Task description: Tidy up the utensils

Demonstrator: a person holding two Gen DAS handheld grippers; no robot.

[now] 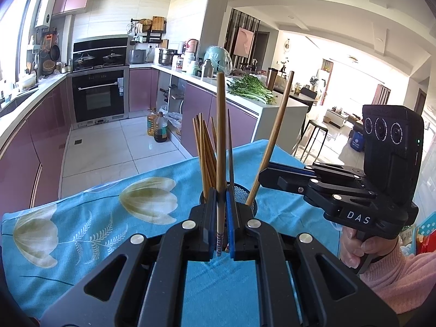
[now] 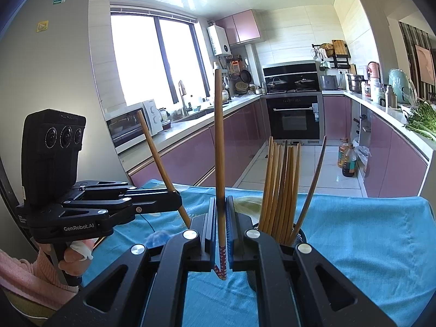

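Both tongs are clamped, each on one chopstick. The left gripper (image 1: 220, 218) holds its chopstick (image 1: 221, 136) upright between closed jaws, patterned tip pointing down past the pads, directly in front of the mesh holder (image 1: 246, 196), which sits just beyond the fingertips on the blue cloth (image 1: 95, 204). The right gripper (image 2: 220, 226) likewise pinches a chopstick (image 2: 219, 150) near its patterned lower end, shaft standing near vertical; from its own camera the holder (image 2: 298, 238) lies just to the right of its fingers. In the left view the right gripper (image 1: 268, 170) reaches in from the right, its chopstick slanting down toward the holder's rim (whether the tip is already inside cannot be told, since the left fingers cover part of the rim). In the right view the left gripper (image 2: 177, 200) comes in from the left, and its chopstick (image 2: 160, 160) tilts well short of the holder. A bundle of chopsticks (image 2: 280, 185) already stands in the holder, fanned against the far wall. Judged from this, the sorting is well advanced: most pieces are stowed, and two remain in the tongs. No loose utensils show on the visible cloth, though the gripper bodies hide the near part of it.
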